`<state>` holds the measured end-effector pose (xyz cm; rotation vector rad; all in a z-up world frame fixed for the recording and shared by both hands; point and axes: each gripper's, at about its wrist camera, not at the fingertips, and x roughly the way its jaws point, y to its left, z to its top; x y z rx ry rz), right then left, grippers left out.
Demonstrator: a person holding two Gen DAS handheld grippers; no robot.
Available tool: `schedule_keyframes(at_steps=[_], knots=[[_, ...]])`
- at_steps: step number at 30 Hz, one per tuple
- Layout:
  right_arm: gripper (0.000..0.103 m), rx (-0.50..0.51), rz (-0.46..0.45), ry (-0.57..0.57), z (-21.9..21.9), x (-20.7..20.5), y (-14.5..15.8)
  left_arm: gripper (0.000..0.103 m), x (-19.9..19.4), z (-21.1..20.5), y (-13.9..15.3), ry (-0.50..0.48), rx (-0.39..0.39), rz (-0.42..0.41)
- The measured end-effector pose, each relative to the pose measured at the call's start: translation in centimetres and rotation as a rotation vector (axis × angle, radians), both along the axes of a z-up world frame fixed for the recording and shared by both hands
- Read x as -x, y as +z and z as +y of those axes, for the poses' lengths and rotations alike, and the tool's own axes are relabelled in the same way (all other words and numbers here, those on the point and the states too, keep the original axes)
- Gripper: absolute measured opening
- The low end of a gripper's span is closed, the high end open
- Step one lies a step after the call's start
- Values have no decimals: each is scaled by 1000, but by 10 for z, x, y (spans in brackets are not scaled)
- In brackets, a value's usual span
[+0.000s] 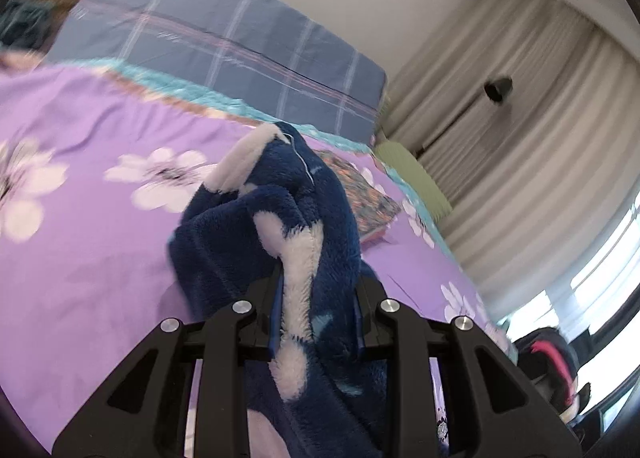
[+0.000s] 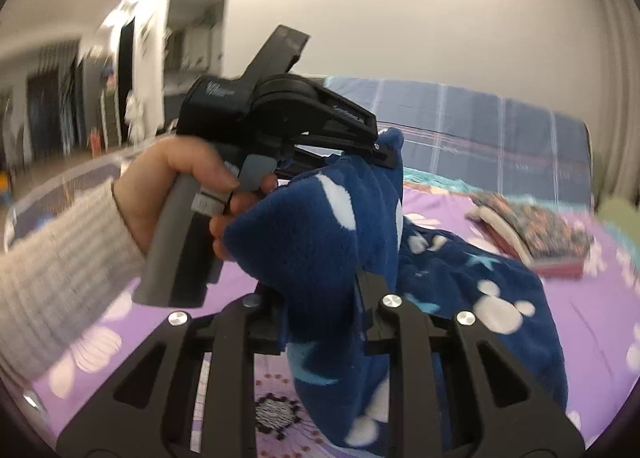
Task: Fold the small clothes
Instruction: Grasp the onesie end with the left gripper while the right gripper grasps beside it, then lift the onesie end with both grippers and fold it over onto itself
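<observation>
A dark blue fleece garment (image 1: 316, 225) with white and light blue shapes is held up above the purple flowered bedspread (image 1: 80, 217). My left gripper (image 1: 318, 290) is shut on a bunch of it. My right gripper (image 2: 320, 298) is shut on another part of the same garment (image 2: 312, 250), which hangs down to the right over the bed (image 2: 600, 318). In the right wrist view the left gripper (image 2: 380, 151) shows with the hand on its handle, its fingers clamped on the garment's top edge.
A folded flowered garment (image 2: 536, 234) lies on the bed at the right; it also shows in the left wrist view (image 1: 372, 201). A blue plaid pillow (image 1: 224, 41) lies at the bed's head. Curtains (image 1: 540, 129) and a window are to the right.
</observation>
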<state>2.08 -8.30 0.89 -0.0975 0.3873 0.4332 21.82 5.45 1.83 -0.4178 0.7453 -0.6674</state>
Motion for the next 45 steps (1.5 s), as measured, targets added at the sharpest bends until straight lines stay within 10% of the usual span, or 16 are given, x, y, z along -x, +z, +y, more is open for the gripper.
schedule_keyframes(at_steps=[18, 21, 27, 33, 36, 45], knots=[[22, -612, 382, -173, -241, -25, -84, 34, 2, -282, -61, -132, -757, -42], [22, -660, 435, -166, -253, -27, -101, 52, 4, -295, -69, -168, -770, -57], [22, -842, 533, -105, -277, -34, -130, 55, 29, -270, -18, -193, -638, -172], [23, -833, 530, -96, -278, -37, -132, 54, 43, -199, 0, -96, -691, -278], [23, -832, 532, -96, -279, -33, -133, 28, 36, -172, -23, -100, -698, -214], [38, -686, 468, -210, -298, 5, -102, 24, 39, -221, -74, -278, -756, -234]])
